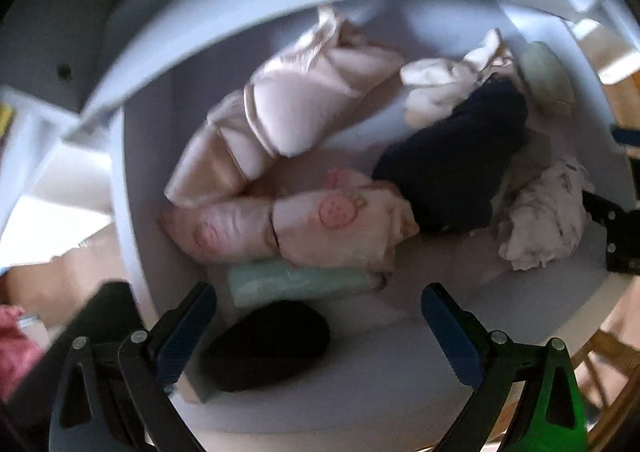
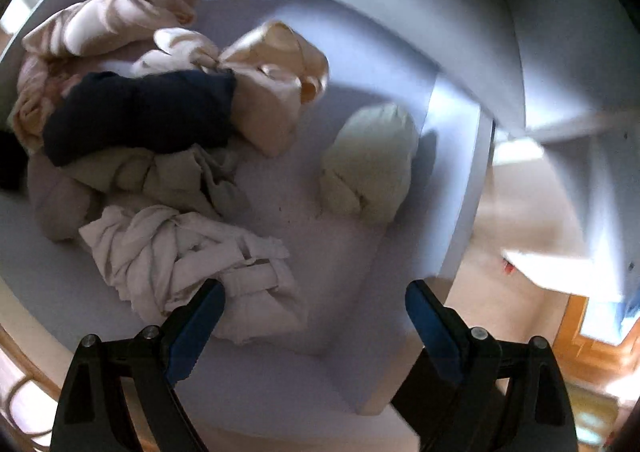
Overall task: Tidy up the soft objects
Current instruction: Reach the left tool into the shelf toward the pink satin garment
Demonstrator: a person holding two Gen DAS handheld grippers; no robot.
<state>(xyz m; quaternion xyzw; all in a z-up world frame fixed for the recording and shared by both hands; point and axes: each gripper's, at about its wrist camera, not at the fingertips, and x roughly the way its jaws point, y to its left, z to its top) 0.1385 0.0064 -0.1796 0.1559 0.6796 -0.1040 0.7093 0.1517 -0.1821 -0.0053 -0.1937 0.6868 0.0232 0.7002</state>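
Note:
Soft clothes lie in a white drawer [image 1: 152,212]. In the left wrist view I see a shiny pale pink garment [image 1: 280,112], a pink printed roll [image 1: 332,224], a mint green roll [image 1: 296,284], a black roll [image 1: 268,344], a navy bundle [image 1: 452,164] and a crumpled white cloth [image 1: 540,224]. My left gripper [image 1: 318,302] hangs open above the black and mint rolls, holding nothing. My right gripper [image 2: 316,292] is open and empty over bare drawer floor. Its left finger is beside the crumpled white cloth [image 2: 180,260]. A pale rolled item [image 2: 372,168] lies ahead, and the navy bundle [image 2: 140,112] is at the far left.
The drawer's white front wall [image 1: 240,12] curves across the top, and its side wall [image 2: 464,180] stands at the right. Outside the drawer are a wooden floor [image 2: 520,220], a wooden chair [image 1: 608,352] and a red-pink cloth [image 1: 12,348]. A black gripper part [image 1: 620,236] pokes in at the right edge.

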